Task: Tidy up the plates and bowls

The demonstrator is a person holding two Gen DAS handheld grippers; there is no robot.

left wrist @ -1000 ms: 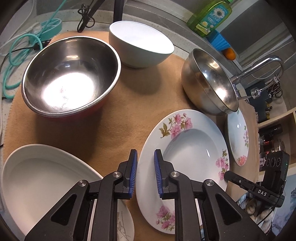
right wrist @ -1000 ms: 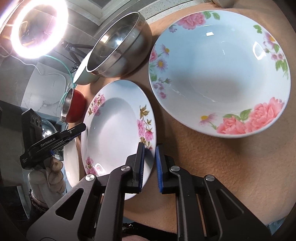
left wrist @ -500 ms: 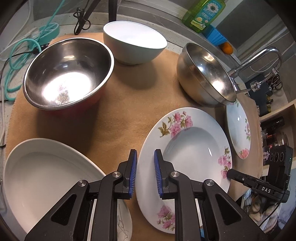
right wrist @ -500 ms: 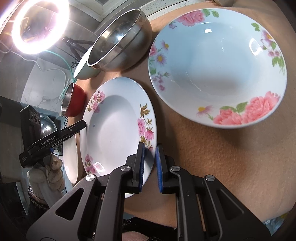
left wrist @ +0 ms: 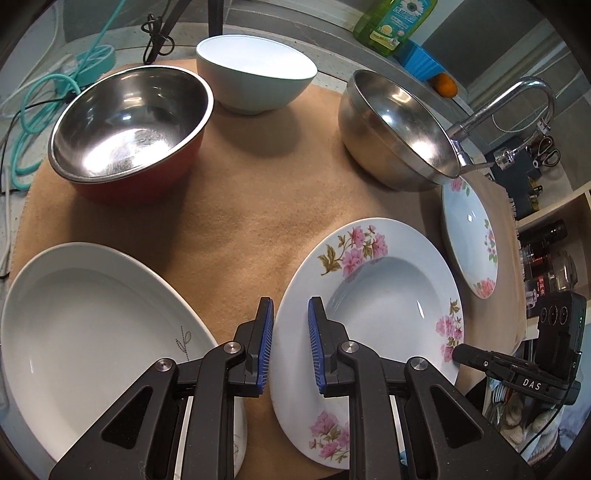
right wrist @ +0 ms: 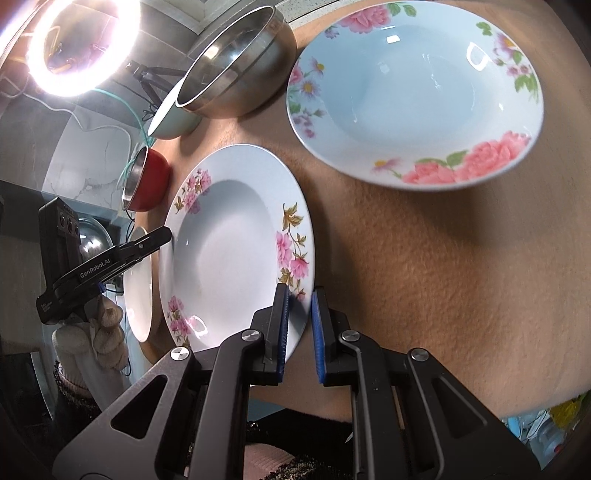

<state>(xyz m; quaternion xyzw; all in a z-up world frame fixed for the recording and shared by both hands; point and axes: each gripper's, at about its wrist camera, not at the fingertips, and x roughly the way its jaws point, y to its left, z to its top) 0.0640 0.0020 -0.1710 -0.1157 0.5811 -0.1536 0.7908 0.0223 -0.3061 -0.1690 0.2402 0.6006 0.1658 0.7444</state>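
Little has shifted, both views only drifting slightly: left gripper [left wrist: 290, 345] and right gripper [right wrist: 299, 328] hover narrow and empty at opposite rims of the pink-flowered plate [left wrist: 373, 314] on the tan mat [left wrist: 258, 221], its rim edge lying between each pair of fingers.

Setting: home kitchen | Evidence: chrome faucet [left wrist: 517, 99] at sink edge; green dish-soap bottle [left wrist: 395, 22]; speckled stone surface [left wrist: 332, 62] under tan mat [left wrist: 258, 221]; flowered plates [left wrist: 369, 317], steel bowls [left wrist: 395, 125] | Also: ring light [right wrist: 79, 44], shelf of jars [left wrist: 546, 258]
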